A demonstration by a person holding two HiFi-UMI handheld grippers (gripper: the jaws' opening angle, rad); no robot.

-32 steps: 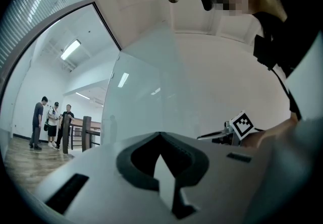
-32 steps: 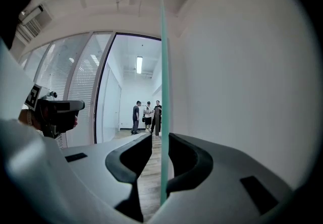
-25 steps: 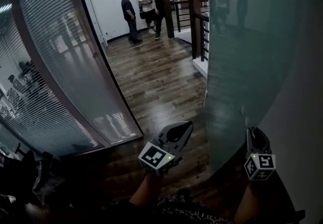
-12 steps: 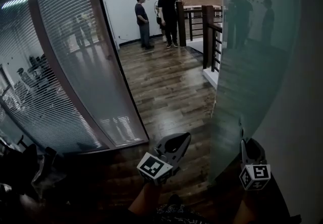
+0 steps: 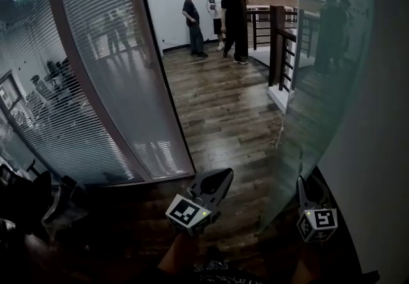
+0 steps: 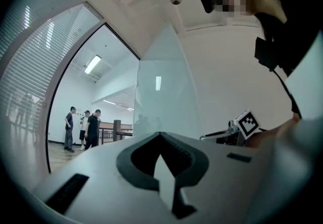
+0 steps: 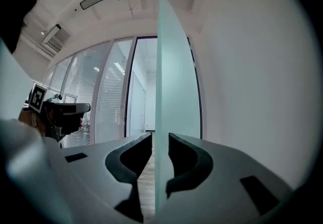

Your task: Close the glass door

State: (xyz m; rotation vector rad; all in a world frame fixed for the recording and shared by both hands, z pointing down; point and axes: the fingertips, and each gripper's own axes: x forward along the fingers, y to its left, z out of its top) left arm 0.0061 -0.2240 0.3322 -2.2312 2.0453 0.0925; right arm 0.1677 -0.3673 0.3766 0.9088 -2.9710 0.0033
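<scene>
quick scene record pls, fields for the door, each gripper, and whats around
door: glass door stands open, swung in from the right
right gripper: jaws closed on the glass door's edge
left gripper: jaws together, nothing between them, clear of the door
left side: glass partition with blinds
floor: dark wood floor
background: three people stand near a wooden railing
task state: doorway not yet closed

glass door (image 5: pixel 319 84) between right tool (image 7: pixel 159 138) jaws; left tool (image 5: pixel 222 177) left of it.
</scene>
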